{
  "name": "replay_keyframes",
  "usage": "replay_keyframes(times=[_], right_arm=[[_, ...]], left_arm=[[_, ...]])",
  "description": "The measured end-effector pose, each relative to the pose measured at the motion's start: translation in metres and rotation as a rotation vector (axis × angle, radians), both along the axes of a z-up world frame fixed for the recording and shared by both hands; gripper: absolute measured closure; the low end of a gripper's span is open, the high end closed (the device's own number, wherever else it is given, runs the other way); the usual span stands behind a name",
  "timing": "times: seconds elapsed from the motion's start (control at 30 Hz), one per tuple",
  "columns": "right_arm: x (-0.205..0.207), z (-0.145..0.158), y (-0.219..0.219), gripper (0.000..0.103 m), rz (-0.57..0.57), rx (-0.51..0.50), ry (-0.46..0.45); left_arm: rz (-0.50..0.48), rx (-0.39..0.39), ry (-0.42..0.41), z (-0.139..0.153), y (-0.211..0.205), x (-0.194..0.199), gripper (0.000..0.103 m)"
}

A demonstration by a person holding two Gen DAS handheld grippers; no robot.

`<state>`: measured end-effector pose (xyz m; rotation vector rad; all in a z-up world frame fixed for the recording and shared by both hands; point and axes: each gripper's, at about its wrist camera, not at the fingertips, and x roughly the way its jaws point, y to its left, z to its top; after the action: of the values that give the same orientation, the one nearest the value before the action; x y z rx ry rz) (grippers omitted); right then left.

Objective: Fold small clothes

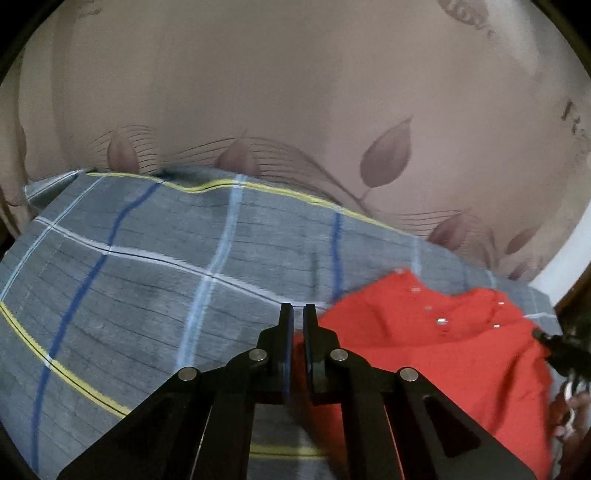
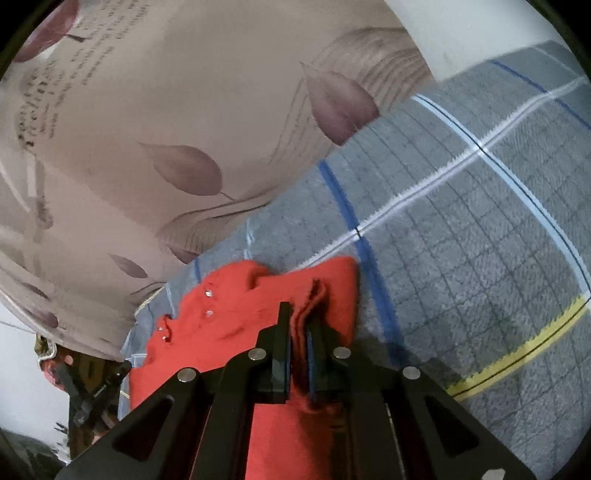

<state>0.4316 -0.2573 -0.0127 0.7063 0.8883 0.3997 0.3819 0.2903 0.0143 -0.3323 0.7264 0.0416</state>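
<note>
A small red garment (image 1: 424,350) with tiny shiny studs lies crumpled on a grey checked blanket (image 1: 147,277). My left gripper (image 1: 298,308) stands at the garment's left edge with its jaws nearly together; red cloth shows between the pads lower down, while grey blanket shows past the tips. In the right wrist view the same red garment (image 2: 229,332) is bunched up, and my right gripper (image 2: 299,314) is shut on a raised fold of it. The right gripper's dark tip (image 1: 554,347) shows at the garment's far right edge.
The grey blanket (image 2: 461,240) with blue, white and yellow stripes spreads wide on both sides of the garment. Behind it hangs beige fabric (image 1: 295,92) printed with mauve leaves. A white wall (image 2: 461,29) shows at the top right.
</note>
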Motion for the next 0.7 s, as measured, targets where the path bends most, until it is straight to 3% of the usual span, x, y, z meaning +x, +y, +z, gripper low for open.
replay_keyframes(times=[0.13, 0.23, 0.3, 0.37, 0.43, 0.5, 0.53, 0.7], right_arm=[[0.011, -0.007, 0.012, 0.093, 0.067, 0.043, 0.05], [0.008, -0.014, -0.006, 0.092, 0.04, 0.139, 0.068], [-0.004, -0.015, -0.024, 0.084, -0.019, 0.183, 0.057], [-0.022, -0.013, -0.039, 0.074, -0.068, 0.192, 0.049], [-0.049, -0.01, -0.05, 0.074, -0.081, 0.195, 0.038], [-0.078, -0.006, -0.054, 0.073, -0.049, 0.195, 0.031], [-0.098, -0.003, -0.053, 0.072, -0.024, 0.177, 0.024], [-0.197, 0.006, -0.052, 0.044, 0.074, 0.137, 0.003]], left_arm=[[0.028, -0.007, -0.036, 0.0, 0.01, -0.008, 0.098], [0.1, -0.054, -0.1, 0.014, 0.017, -0.029, 0.097], [0.104, -0.07, -0.134, 0.025, 0.012, -0.046, 0.095], [0.039, -0.069, -0.135, 0.037, -0.005, -0.068, 0.094], [-0.04, -0.045, -0.119, 0.043, -0.029, -0.088, 0.086], [-0.124, -0.018, -0.092, 0.044, -0.054, -0.114, 0.054], [-0.173, -0.011, -0.077, 0.042, -0.07, -0.13, 0.049], [-0.303, -0.069, -0.032, 0.03, -0.117, -0.2, 0.044]])
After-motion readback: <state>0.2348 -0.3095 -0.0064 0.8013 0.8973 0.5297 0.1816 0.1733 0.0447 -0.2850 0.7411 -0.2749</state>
